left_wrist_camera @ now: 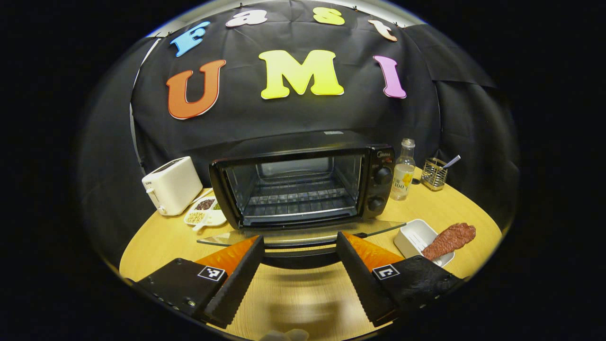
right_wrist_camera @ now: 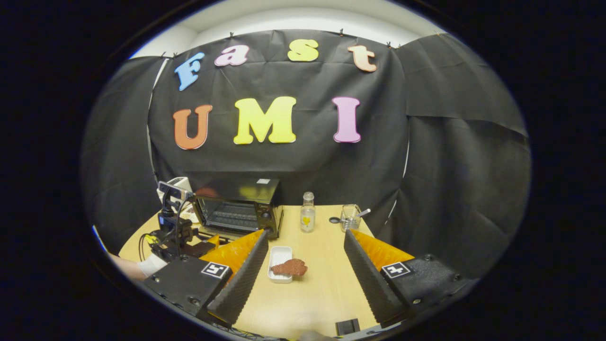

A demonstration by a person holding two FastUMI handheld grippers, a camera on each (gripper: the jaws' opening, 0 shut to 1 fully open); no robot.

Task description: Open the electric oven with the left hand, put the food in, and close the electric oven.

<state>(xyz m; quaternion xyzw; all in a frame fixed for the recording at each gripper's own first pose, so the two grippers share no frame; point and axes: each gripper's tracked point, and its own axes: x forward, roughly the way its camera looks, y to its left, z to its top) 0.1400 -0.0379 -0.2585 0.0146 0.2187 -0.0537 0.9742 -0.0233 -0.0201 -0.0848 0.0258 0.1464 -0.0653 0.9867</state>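
Black electric oven [left_wrist_camera: 303, 187] on round wooden desk [left_wrist_camera: 303, 293], glass door [left_wrist_camera: 298, 234] down flat. Reddish-brown meat slab [right_wrist_camera: 289, 268] lies across white rectangular tray [right_wrist_camera: 279, 258], right of oven. Left hand-held gripper [left_wrist_camera: 299, 274] & right hand-held gripper [right_wrist_camera: 303, 274]: fingers apart, holding nothing.

Black oven [left_wrist_camera: 303, 187], reddish-brown meat [left_wrist_camera: 449, 240], white tray [left_wrist_camera: 416, 237]

Pretty even overhead lighting in both views, warm on the wooden table [left_wrist_camera: 293, 293] and soaked up by the black cloth wall, which stays dim. The oven's [left_wrist_camera: 303, 187] open glass door [left_wrist_camera: 303, 234] catches a pale sheen, and its dark top reflects a bit of colour in the right gripper view. There's a soft blurry shadow on the table just beneath the left gripper [left_wrist_camera: 299, 270]. Heavy fisheye bending everywhere; table edges curve hard. The centre's sharp, the rims go smeary.
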